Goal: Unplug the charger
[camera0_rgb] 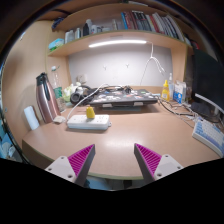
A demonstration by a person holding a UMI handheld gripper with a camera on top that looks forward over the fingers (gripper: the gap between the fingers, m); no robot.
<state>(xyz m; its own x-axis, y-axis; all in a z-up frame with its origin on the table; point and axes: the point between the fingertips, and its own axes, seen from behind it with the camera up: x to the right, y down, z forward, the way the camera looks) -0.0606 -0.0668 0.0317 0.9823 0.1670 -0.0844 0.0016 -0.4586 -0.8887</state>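
The gripper [115, 160] sits low in the frame with its two fingers spread wide, nothing between them — each carries a ribbed magenta pad [80, 159] on its inner face, mounted on a pale angular bracket. Beyond them stretches a smooth, light wooden desk [120, 133] with a curved front edge. Left of centre, well ahead of the fingers, lies a flat white rectangular power strip [88, 122] with a small boxy yellow charger [90, 114] plugged into its top. Behind it, at mid-frame, rests a flat dark metallic tray-like appliance [124, 97]; its exact kind is hard to tell. At the left stands a tall, glossy steel thermos [46, 98] with a tapered neck. At the right edge are a pale keyboard [209, 131] and a dark monitor [207, 78]. Along the top runs a wooden shelf [110, 38] lined with upright books, with a long glowing strip lamp [116, 43] beneath it.
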